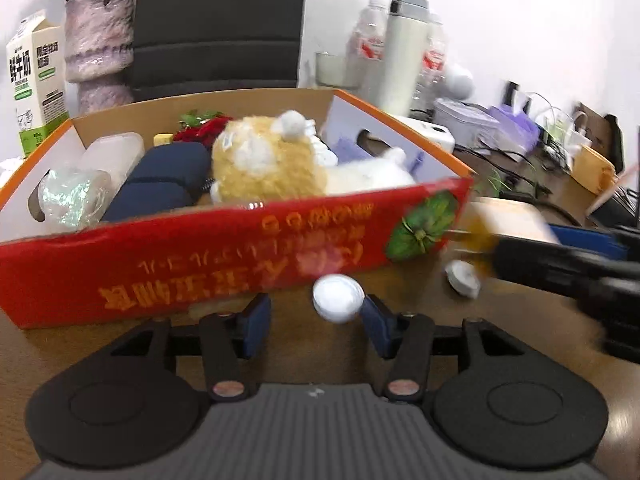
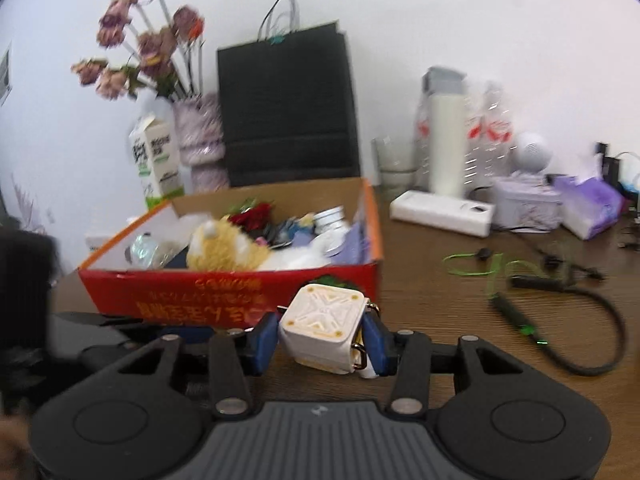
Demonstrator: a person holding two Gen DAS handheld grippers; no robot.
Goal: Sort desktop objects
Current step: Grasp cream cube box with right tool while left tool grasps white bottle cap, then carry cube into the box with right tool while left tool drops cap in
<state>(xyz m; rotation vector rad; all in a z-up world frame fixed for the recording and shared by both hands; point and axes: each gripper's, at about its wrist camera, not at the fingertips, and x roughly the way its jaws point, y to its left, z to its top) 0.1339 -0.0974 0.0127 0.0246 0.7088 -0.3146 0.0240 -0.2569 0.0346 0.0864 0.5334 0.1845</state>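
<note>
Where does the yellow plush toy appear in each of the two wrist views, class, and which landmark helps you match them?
Left wrist view: the plush toy lies in the middle of the red box, upper centre of the picture.
Right wrist view: the plush toy lies in the same red box, left of centre.
Shared landmark: the milk carton behind the box.

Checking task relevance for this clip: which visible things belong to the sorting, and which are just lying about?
In play: red box; cream cube box clamped in right gripper; white cap by open left gripper.

Lying about: milk carton; vase; black bag; thermos.
</note>
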